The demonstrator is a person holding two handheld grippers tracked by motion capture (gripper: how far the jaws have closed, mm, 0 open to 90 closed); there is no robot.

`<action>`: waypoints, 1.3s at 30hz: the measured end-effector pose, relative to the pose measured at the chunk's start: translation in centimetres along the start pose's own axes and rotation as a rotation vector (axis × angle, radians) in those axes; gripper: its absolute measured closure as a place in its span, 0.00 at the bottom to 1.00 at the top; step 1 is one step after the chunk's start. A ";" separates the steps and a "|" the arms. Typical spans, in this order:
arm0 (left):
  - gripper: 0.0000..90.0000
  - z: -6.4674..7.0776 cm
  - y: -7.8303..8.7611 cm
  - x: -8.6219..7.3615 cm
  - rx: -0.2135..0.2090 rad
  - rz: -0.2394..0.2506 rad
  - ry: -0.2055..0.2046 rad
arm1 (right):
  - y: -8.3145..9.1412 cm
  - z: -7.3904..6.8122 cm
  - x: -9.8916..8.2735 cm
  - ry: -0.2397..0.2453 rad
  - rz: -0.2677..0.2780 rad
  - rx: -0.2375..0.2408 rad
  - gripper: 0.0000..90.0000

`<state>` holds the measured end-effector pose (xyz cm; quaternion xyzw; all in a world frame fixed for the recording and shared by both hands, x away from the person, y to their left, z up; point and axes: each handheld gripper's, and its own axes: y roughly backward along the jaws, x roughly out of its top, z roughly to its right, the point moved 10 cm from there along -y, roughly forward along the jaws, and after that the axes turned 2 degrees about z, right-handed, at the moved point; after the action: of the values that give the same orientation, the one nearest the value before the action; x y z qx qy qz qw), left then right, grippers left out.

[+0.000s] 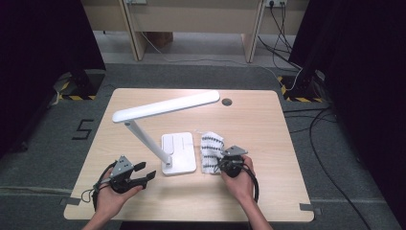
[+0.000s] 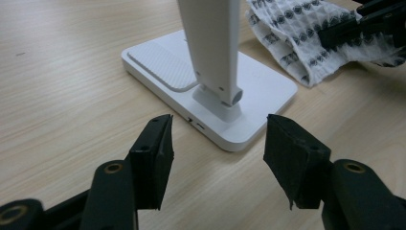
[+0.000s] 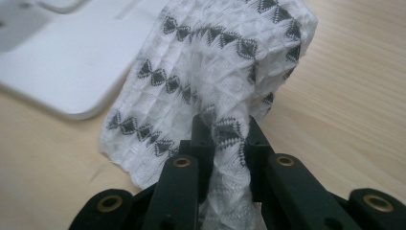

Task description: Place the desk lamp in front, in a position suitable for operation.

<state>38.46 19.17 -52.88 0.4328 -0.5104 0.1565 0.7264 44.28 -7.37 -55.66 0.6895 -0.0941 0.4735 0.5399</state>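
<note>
So on the left, the left gripper [image 1: 143, 173] sat near the front-left part of the table [image 1: 268, 191], held in the person's left hand [image 1: 112, 196]. Its jaws were spread apart with nothing between them, just pointing at the lamp base [image 1: 179, 152]. In the left gripper view you could see both black pads hanging clear of the base's near corner, not touching it.

The white desk lamp [image 1: 165, 108] stood around the middle of the table, its flat base toward the front and its long head angled back toward the left and rear edge. There was a small dark grommet hole [image 1: 226, 101] up near the back edge.

Just right of the base lay the white cloth [image 1: 211, 149] with dark patterned rows, touching or nearly touching the base's right side. The right gripper [image 1: 221, 164] had its jaws pinched on the cloth's front edge; in the right gripper view a fold of fabric [image 3: 232, 158] was squeezed between the two pads. The right hand [image 1: 242, 184] was near the front edge, right of center.
</note>
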 end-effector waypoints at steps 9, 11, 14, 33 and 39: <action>0.44 2.3 -0.8 1.1 -0.071 0.006 -0.024 | 2.0 -5.5 -0.7 0.081 0.031 0.118 0.90; 0.43 2.7 -1.1 1.2 -0.088 0.001 -0.024 | 2.3 -6.6 -0.8 0.097 0.039 0.141 0.90; 0.42 3.3 -1.6 1.4 -0.114 -0.003 -0.016 | 2.6 -8.4 -0.8 0.128 0.054 0.176 0.90; 0.28 4.9 -2.3 1.6 -0.215 -0.018 0.044 | 2.5 -14.7 -0.1 0.265 0.087 0.314 0.90; 0.26 5.0 -2.6 1.6 -0.236 -0.021 0.096 | 2.4 -15.8 -0.1 0.293 0.090 0.337 0.90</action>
<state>37.85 13.41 -52.13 0.3417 -0.4852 0.1085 0.7975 34.00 4.80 -54.66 0.6889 0.0350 0.6014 0.4031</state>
